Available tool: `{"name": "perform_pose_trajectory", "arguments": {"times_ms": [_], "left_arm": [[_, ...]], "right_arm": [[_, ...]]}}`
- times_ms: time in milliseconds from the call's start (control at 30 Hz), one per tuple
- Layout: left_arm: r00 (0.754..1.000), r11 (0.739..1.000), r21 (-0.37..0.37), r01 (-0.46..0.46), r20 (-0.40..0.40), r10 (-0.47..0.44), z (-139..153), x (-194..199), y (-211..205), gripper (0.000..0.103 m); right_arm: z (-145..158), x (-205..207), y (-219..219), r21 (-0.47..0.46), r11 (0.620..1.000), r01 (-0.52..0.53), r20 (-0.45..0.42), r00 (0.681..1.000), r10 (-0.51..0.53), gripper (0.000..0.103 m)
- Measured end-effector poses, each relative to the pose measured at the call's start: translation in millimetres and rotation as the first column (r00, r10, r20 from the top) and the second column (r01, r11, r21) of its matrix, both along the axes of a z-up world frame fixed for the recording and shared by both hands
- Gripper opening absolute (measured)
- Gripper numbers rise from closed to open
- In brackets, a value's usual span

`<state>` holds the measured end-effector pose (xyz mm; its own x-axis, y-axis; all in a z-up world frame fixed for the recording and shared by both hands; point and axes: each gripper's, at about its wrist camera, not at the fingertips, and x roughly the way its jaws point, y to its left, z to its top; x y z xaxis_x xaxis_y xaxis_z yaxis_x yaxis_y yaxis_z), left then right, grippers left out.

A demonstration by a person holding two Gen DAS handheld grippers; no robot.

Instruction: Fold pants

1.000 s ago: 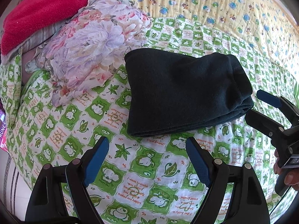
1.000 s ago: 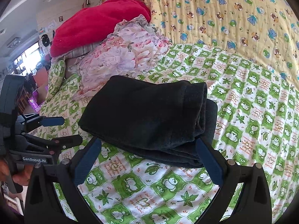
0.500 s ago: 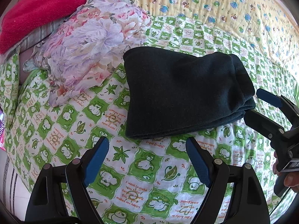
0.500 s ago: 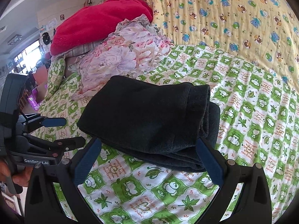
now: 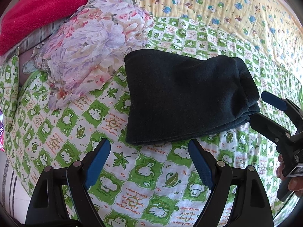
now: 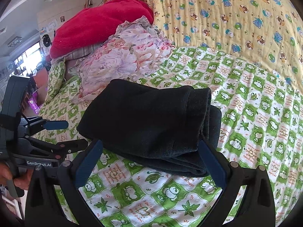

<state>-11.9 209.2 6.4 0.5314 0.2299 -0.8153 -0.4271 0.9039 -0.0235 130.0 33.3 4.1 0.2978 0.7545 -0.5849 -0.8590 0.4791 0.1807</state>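
Note:
The dark pants [image 5: 185, 98] lie folded in a thick rectangle on the green-and-white bedspread [image 5: 140, 176]; they also show in the right wrist view [image 6: 151, 124]. My left gripper [image 5: 148, 147] is open and empty, just short of the bundle's near edge. My right gripper [image 6: 150, 145] is open, its jaws standing either side of the bundle's near corner, holding nothing. The right gripper shows at the right edge of the left wrist view [image 5: 265, 106], beside the layered end. The left gripper shows at the left of the right wrist view [image 6: 72, 134].
A floral cloth [image 5: 90, 56] lies bunched just left of the pants, with a red blanket [image 5: 47, 5] behind it. A yellow bear-print quilt [image 6: 236, 19] covers the far side. The bed's edge runs along the lower left [image 5: 11, 185].
Both grippers have moved a little closer to the pants. The folded bundle has not changed shape, and both grippers stay open.

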Motion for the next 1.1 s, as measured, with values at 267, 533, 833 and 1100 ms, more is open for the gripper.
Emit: {"name": "perform_pose_trajectory", "arguments": {"times_ms": [267, 533, 833, 1100], "left_arm": [[1.000, 1.000, -0.001, -0.001, 0.000, 0.001, 1.3, 2.5, -0.7, 0.085], [1.000, 1.000, 0.000, -0.004, 0.007, 0.004, 5.3, 3.6, -2.1, 0.086], [0.999, 1.000, 0.004, -0.009, 0.031, 0.009, 13.0, 2.1, -3.1, 0.086], [0.999, 1.000, 0.005, -0.016, 0.036, 0.016, 16.9, 4.5, -0.3, 0.086]], "right_arm": [[4.7, -1.4, -2.0, 0.016, 1.000, -0.002, 0.000, 1.000, 0.002, 0.101], [6.9, -1.5, -4.7, 0.018, 1.000, 0.003, 0.006, 1.000, -0.003, 0.101], [8.4, 6.0, -10.3, 0.019, 0.999, 0.041, 0.005, 0.999, -0.041, 0.101], [9.5, 10.3, -12.2, 0.023, 0.998, 0.054, -0.002, 0.999, -0.054, 0.101]]}}
